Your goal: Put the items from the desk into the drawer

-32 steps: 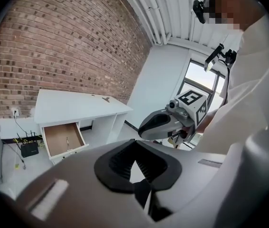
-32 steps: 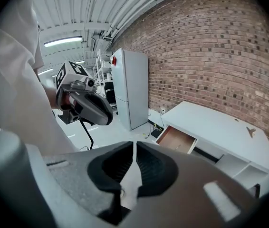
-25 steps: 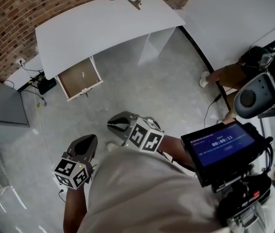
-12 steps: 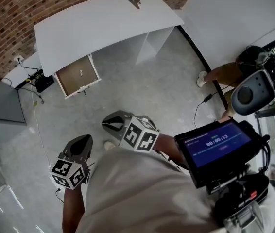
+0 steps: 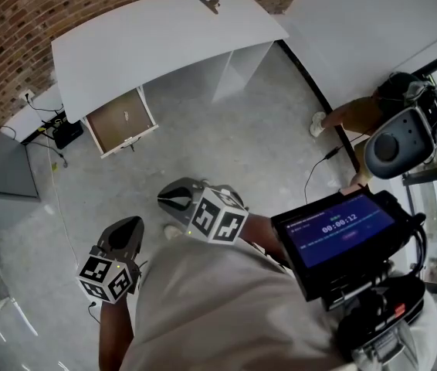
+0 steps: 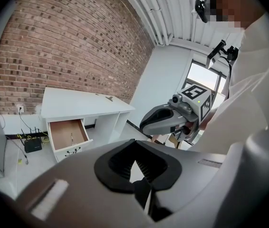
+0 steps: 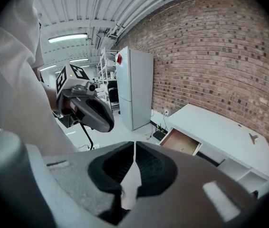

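The desk item (image 5: 209,4) is too small to identify.

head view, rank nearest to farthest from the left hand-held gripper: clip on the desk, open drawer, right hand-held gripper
From the left hand-held gripper:
1. right hand-held gripper, close by on its right.
2. open drawer, ahead, at the left end of the desk.
3. clip, on the desk top near its far edge, toward the right.

I note left gripper (image 5: 126,230) and right gripper (image 5: 171,198) drifted slightly left in head view. Desk (image 5: 126,45) edged up-frame. Timer screen (image 5: 347,226) ticked 11 to 12.
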`<state>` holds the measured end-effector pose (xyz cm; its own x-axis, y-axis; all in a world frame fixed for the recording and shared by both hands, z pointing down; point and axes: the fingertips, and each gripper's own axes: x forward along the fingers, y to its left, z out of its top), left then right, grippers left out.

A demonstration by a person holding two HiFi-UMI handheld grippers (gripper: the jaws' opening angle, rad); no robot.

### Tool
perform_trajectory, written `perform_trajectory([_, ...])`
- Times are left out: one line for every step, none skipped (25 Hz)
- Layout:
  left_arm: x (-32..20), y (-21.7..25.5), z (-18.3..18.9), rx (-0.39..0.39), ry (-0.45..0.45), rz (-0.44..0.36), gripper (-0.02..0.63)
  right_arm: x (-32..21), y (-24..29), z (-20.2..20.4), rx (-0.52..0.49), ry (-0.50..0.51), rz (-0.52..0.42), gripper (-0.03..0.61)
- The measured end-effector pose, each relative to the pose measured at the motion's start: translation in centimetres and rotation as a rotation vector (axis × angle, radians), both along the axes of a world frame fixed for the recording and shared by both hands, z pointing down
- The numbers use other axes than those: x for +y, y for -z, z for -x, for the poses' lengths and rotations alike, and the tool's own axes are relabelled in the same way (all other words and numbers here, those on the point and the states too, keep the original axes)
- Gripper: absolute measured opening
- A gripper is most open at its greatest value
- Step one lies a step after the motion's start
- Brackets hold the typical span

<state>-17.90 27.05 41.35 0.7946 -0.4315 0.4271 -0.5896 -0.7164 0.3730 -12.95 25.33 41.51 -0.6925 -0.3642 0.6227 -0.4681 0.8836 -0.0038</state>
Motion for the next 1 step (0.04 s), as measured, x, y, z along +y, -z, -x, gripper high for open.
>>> perform_trajectory([0.01, -0.01, 0.03, -0.001, -0.001, 0.001, 0.008, 0.0, 0.01, 0.03, 0.001, 0.0, 0.001, 0.015])
